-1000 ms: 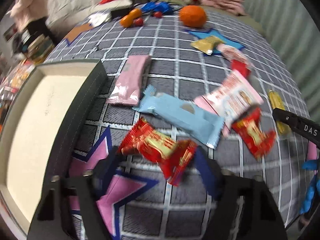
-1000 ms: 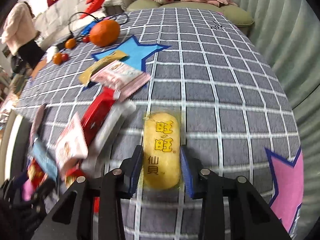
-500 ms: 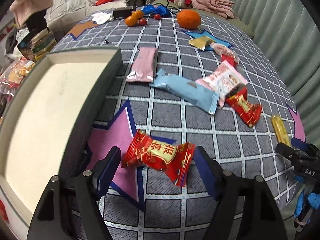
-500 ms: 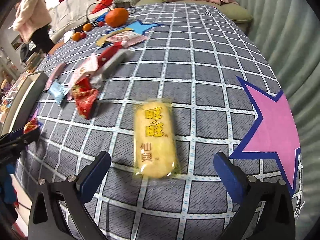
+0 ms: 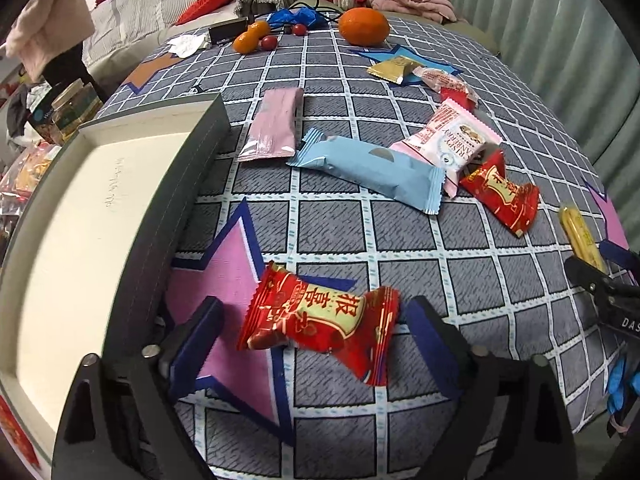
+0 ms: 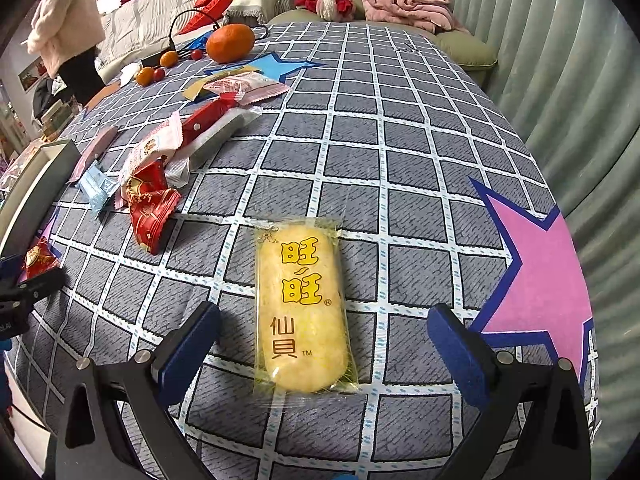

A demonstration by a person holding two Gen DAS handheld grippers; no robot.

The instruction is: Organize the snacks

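Note:
My left gripper (image 5: pixel 316 332) is open, its jaws on either side of a red candy packet (image 5: pixel 320 322) that lies on the checked tablecloth beside the grey tray (image 5: pixel 188 184). My right gripper (image 6: pixel 324 332) is open wide, with a yellow rice-cracker packet (image 6: pixel 302 308) lying flat on the cloth between its jaws, untouched. That packet also shows at the right in the left wrist view (image 5: pixel 580 236). A blue packet (image 5: pixel 368 170), a pink packet (image 5: pixel 276 124), a pink-white cracker packet (image 5: pixel 452 144) and a second red candy (image 5: pixel 500 192) lie mid-table.
The tray's cream floor (image 5: pixel 80 216) fills the left. An orange (image 5: pixel 364 26), small fruits (image 5: pixel 250 38), a gold packet (image 5: pixel 394 68) and cables lie at the far end. A pink star patch (image 6: pixel 536 264) marks the cloth at the right. A person (image 6: pixel 66 32) stands at the far left.
The right gripper let go of the yellow packet, opened wide and drew back. The left gripper drew back toward the tray; the red candy now lies on the cloth between its open jaws.

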